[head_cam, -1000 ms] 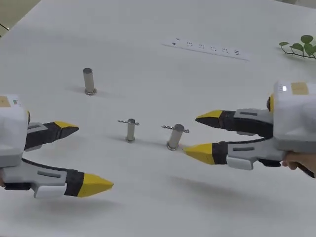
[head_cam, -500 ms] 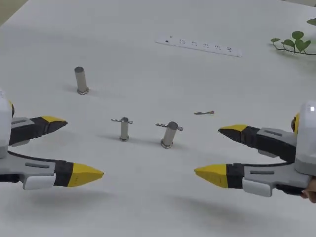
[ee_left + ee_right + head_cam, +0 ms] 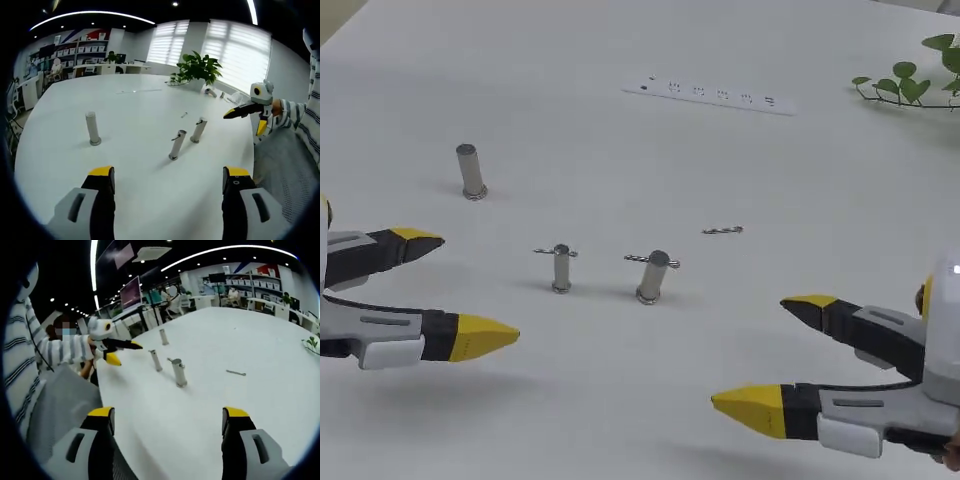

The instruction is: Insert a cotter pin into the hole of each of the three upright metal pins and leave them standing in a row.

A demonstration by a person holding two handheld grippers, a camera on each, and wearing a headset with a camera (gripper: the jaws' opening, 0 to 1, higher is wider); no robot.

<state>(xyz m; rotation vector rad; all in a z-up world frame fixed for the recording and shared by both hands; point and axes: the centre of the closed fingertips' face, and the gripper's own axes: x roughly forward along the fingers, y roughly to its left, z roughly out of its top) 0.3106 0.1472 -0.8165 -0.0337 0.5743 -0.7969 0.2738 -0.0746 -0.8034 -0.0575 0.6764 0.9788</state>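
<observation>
You are holding left tongs [image 3: 478, 287] and right tongs [image 3: 750, 351] open, empty. Last cotter pin [image 3: 722, 230] is lying at 1 o'clock, likely needing pickup for the bare pin [image 3: 470, 170] at 10 o'clock.

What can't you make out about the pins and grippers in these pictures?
Far metal pin: its hole is too small to see, head view.
Middle pin and right-hand pin: how far their cotter pins go through is too small, every view.
Right gripper: body cut off by the head view's right edge.
</observation>
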